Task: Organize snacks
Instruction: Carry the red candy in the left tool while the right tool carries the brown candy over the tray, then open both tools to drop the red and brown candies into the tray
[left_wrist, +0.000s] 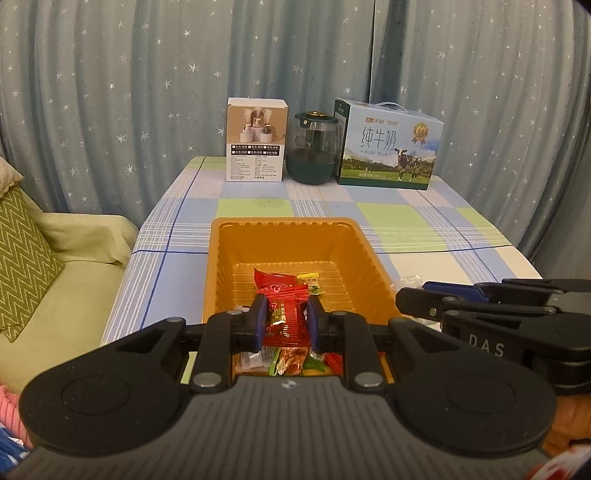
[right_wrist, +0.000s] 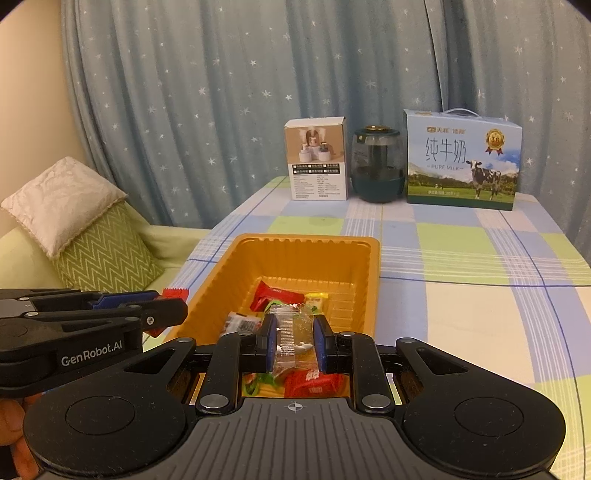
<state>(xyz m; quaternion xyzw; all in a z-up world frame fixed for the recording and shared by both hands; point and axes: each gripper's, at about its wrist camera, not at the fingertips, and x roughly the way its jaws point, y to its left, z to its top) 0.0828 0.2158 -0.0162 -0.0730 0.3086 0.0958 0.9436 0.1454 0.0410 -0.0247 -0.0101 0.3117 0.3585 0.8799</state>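
Okay, both your grippers sit level at the near end of the orange tray (left_wrist: 218, 273), pointing forward toward the curtain (left_wrist: 147, 74). Your left gripper (left_wrist: 284, 321) is closed on a red snack packet (left_wrist: 286, 317), held over the tray's near end. Your right gripper (right_wrist: 294, 343) is pinched on a clear wrapped snack (right_wrist: 295, 332), also above the tray, just beside the left one. More snacks (right_wrist: 277, 293) lie loose on the tray floor. On the desk (right_wrist: 461, 295), well beyond the tray, stand a white box (right_wrist: 316, 164), a dark green jar (right_wrist: 377, 164) and a milk carton (right_wrist: 461, 160).
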